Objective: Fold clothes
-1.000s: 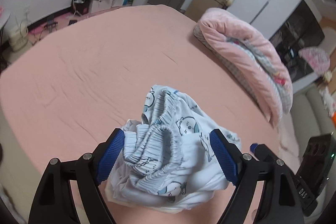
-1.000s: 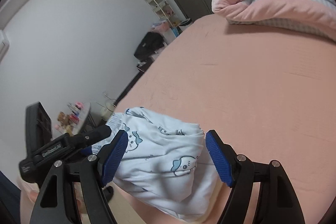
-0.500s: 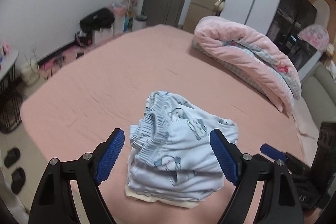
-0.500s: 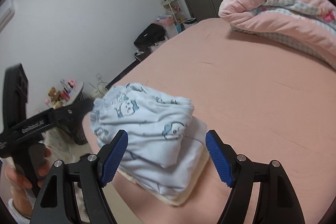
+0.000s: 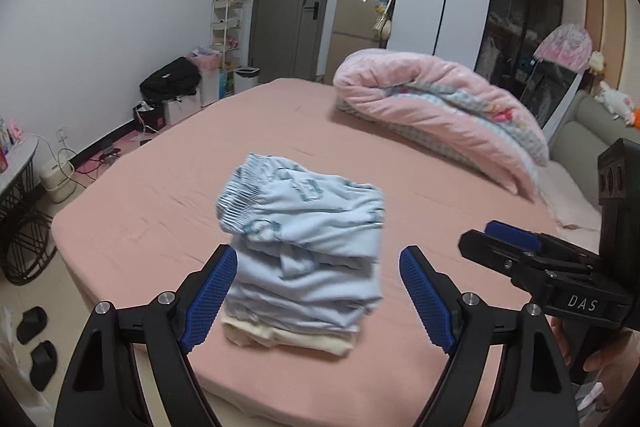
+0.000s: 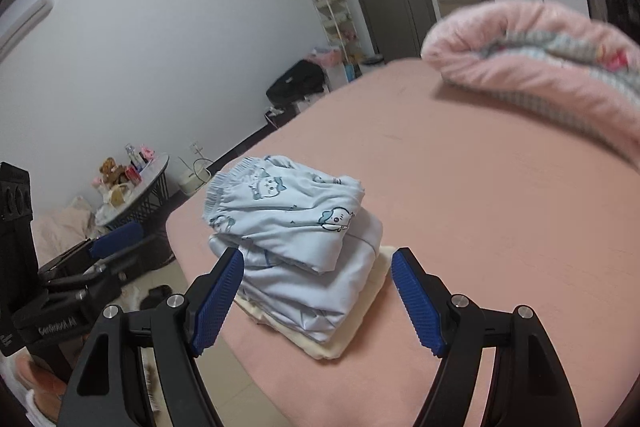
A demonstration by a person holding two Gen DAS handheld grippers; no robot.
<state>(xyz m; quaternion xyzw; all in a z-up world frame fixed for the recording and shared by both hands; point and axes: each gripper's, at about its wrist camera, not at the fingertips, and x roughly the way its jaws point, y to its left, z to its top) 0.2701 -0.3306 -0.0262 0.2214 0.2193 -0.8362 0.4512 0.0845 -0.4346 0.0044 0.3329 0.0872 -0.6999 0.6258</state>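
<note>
A: What room is this?

B: A bedroom. A bed [image 5: 168, 195] with a pink sheet fills most of both views, a rolled pink quilt [image 5: 436, 115] lies toward its far side, and a grey door [image 5: 296, 3] stands in the back wall.

A: Where are the clothes?

B: In 1 folded stack near the bed's front corner. Light blue printed shorts [image 6: 280, 211] lie on top with the elastic waistband facing left, more pale blue pieces sit below, and a cream piece [image 6: 340, 339] is at the bottom.

A: And the left tool?

B: The left tool [image 5: 316, 299] is spread wide, its 2 blue pads on either side of the stack in that view, gripping nothing. Whether the left pad brushes the cloth I cannot tell.

A: The right one?

B: The right tool [image 6: 316, 303] is also wide apart and empty, just in front of the stack. A hand [image 5: 600, 355] holds its handle.
</note>
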